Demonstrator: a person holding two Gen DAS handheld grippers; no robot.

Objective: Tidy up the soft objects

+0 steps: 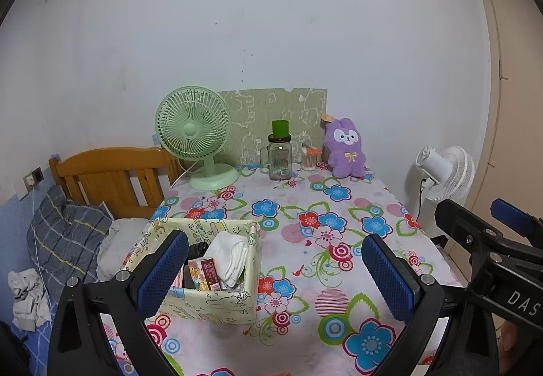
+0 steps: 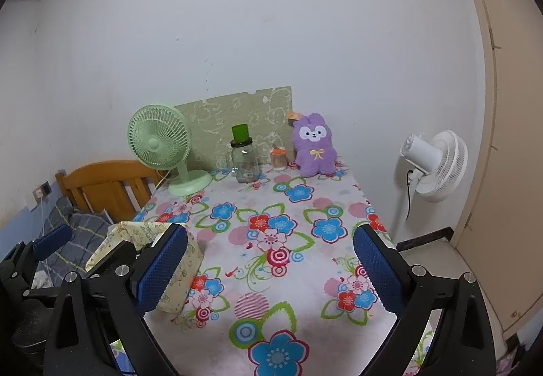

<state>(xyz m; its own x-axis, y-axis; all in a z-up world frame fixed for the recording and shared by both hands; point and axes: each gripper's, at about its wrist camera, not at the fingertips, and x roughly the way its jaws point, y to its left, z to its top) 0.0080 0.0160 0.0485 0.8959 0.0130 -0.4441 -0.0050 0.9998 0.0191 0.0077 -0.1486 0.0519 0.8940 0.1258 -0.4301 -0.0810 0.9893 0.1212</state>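
White socks (image 1: 232,257) already in patterned box (image 1: 210,303), near left on bench (image 1: 339,274). Purple plush (image 1: 344,148) still far right. My left fingers (image 1: 275,270) and right fingers (image 2: 271,269) released, empty.

Beside the glass jar (image 1: 280,157), a fluffy purple plush toy (image 1: 345,148); printed matt tablecloth (image 1: 325,260) beneath; wooden headboard (image 1: 112,179) left.
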